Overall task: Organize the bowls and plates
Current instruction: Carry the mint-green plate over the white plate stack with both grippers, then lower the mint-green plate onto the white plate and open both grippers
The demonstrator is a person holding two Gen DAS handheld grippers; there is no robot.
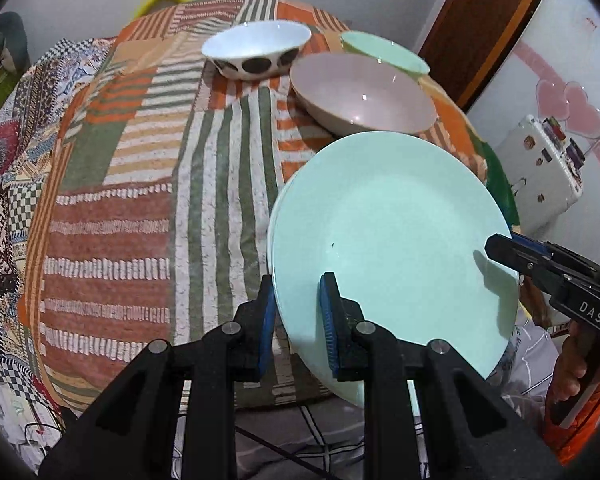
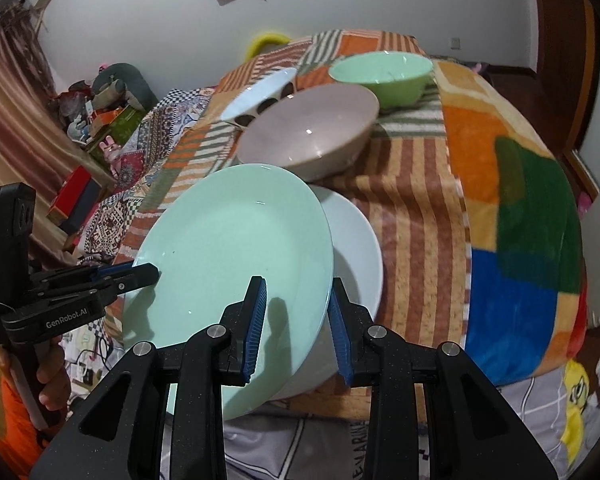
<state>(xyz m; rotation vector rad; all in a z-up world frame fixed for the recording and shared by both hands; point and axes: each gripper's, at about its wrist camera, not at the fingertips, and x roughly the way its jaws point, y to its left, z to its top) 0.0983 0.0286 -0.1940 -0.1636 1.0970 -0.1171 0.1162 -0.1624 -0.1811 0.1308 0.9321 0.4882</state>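
A mint green plate (image 1: 392, 248) (image 2: 236, 264) is held tilted between both grippers, above a white plate (image 2: 356, 240) that lies on the patchwork cloth. My left gripper (image 1: 298, 320) straddles the green plate's left rim with its jaws close on it. My right gripper (image 2: 296, 324) straddles the opposite rim, jaws a little apart. Behind stand a beige bowl (image 1: 364, 96) (image 2: 312, 136), a white bowl with dark spots (image 1: 256, 48) (image 2: 260, 92) and a green bowl (image 1: 384, 52) (image 2: 384, 72).
The table is covered by a striped patchwork cloth (image 1: 148, 168) (image 2: 420, 216). A white fridge (image 1: 560, 92) stands to the right, cluttered floor items (image 2: 100, 120) to the left. The other hand-held gripper shows in each view (image 1: 540, 268) (image 2: 80, 292).
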